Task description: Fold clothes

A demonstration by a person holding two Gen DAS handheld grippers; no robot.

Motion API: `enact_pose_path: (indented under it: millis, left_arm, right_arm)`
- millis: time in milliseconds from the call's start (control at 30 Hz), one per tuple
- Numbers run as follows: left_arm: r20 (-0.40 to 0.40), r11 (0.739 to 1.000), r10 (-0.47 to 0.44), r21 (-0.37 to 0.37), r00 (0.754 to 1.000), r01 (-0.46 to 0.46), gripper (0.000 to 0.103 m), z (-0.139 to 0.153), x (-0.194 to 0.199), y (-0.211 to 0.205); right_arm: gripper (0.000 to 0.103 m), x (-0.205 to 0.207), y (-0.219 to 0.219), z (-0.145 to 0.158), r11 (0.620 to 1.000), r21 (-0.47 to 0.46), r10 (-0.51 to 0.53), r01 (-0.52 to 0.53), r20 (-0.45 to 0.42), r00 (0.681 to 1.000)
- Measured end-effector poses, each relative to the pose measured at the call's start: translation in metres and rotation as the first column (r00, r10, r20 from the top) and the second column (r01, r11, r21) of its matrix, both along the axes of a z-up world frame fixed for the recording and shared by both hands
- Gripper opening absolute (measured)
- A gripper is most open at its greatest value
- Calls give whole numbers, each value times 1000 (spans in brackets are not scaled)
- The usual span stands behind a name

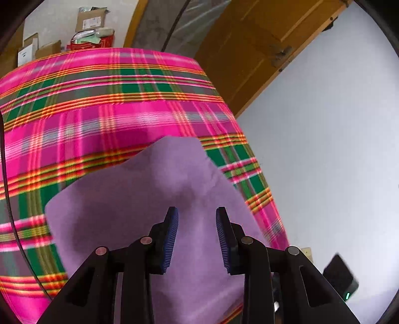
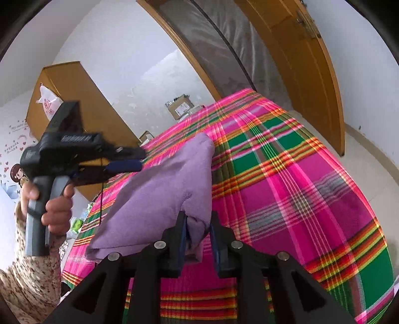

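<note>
We see the purple garment [image 2: 169, 179] lifted off the plaid bed [image 2: 286, 179], one corner pinched in our right hand-held gripper [image 2: 198, 224]. Our left hand-held gripper [image 1: 197, 236] hovers above the cloth, fingers parted and holding nothing.

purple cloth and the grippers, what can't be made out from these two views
- Purple cloth, left wrist view: near edge hidden behind the open left gripper; motion blur hides any fold lines.
- Right wrist view: whether the right gripper truly pinches the cloth corner; its fingers cover the contact.
- Cardboard boxes: labels too small.
</note>
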State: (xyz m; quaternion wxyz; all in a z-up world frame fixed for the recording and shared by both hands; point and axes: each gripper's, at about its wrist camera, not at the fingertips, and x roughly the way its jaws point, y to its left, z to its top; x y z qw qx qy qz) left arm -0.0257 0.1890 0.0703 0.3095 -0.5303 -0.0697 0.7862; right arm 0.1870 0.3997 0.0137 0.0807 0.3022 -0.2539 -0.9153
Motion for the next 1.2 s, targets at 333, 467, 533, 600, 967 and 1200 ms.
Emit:
enact_pose_path:
  millis: [333, 467, 533, 600, 967, 1200]
  left_arm:
    - [3, 999, 26, -19, 1000, -26, 32, -22, 24, -47]
    - [-15, 1000, 13, -14, 1000, -14, 32, -23, 34, -52]
    - [-23, 1000, 7, -17, 1000, -7, 32, -24, 41, -53]
    - [-29, 1000, -5, -19, 1000, 5, 32, -25, 47, -54]
    - [-88, 999, -35, -1, 995, 36, 32, -38, 74, -65]
    - [-143, 999, -51, -11, 988, 50, 32, -41, 89, -71]
  right_arm:
    - [19, 6, 7, 15, 998, 64, -15, 15, -1, 1000]
    - [19, -5, 2, 34, 994, 111, 8, -5, -32, 999]
    - [19, -17, 0, 42, 987, 158, 20, -14, -37, 999]
    - [19, -32, 1, 44, 985, 165, 50, -44, -28, 998]
    - [20, -34, -3, 7, 982, 145, 109, -122, 94, 990]
    - [21, -27, -2, -8, 985, 122, 107, -123, 127, 986]
